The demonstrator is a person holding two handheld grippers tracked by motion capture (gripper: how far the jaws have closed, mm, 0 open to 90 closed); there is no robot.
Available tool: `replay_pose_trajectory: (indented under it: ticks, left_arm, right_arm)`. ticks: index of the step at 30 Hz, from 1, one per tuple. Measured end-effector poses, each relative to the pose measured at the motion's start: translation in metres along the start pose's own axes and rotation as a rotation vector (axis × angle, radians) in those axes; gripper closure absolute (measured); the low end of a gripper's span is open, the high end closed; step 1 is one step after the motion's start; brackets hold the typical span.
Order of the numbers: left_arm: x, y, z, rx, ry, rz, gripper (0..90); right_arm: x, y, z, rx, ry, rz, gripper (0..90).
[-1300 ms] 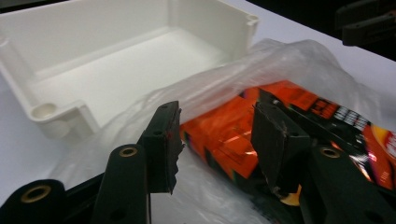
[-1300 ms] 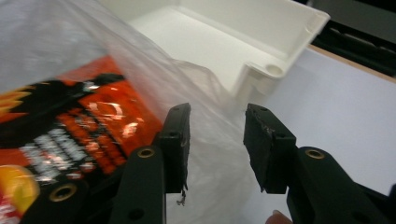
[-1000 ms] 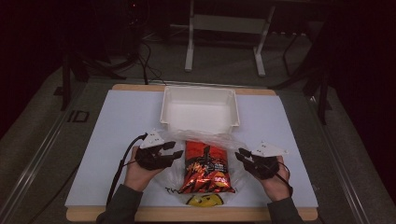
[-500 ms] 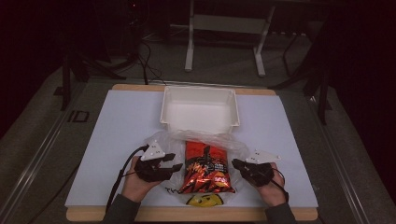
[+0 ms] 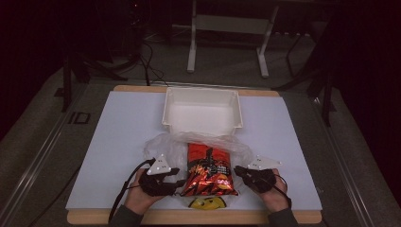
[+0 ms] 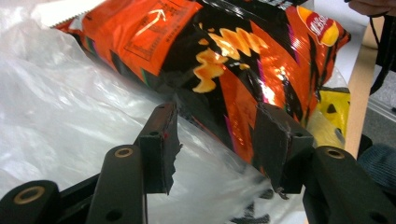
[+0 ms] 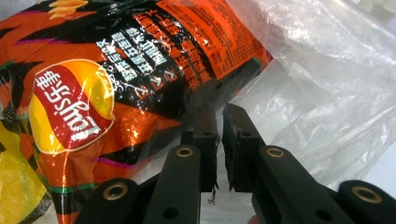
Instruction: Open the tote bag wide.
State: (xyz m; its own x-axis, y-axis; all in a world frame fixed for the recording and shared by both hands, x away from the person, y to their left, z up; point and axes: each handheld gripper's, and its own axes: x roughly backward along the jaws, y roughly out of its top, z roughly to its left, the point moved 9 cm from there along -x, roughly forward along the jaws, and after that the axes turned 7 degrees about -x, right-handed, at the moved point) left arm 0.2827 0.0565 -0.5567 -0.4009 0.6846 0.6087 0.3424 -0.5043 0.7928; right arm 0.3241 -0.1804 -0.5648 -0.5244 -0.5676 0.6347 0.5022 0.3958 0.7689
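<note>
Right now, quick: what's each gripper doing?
Left gripper: open, jaws at the chip bag edge.
Right gripper: nearly shut beside the bag; whether it pinches the plastic bag cannot be told.

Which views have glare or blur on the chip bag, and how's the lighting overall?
High view: dim, room behind nearly black, mat evenly lit, chip bag small but legible. Left gripper view: specular streaks on the foil, plastic bag washed out pale, jaws sharp. Right gripper view: glare bands across the print, plastic near overexposed at top right, logo readable.

Probably a lab or test room, dark curtained surround, white-topped table (image 5: 123, 142), trailing floor cables (image 5: 146, 66), metal stand legs (image 5: 227, 42)
</note>
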Motion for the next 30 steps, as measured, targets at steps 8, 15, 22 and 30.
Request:
replay_pose_trajectory:
  ticks: [8,15,22,30]
  left_arm:
    - [-0.005,-0.008,-0.022,-0.038,-0.054,0.029,49.1]
    - [-0.014,-0.015,-0.027,-0.047,-0.07,0.08,56.6]
    - [-0.012,-0.012,-0.028,-0.081,-0.083,0.087,78.6]
    - [-0.005,-0.003,-0.026,-0.091,-0.089,0.056,89.1]
  right_arm:
    - [-0.002,-0.005,0.002,-0.006,0.016,0.011,82.7]
    - [-0.003,-0.006,0.002,-0.01,0.021,0.014,82.3]
    - [-0.005,-0.009,0.002,-0.012,0.026,0.018,82.0]
    - [-0.005,-0.011,0.001,-0.009,0.029,0.023,81.6]
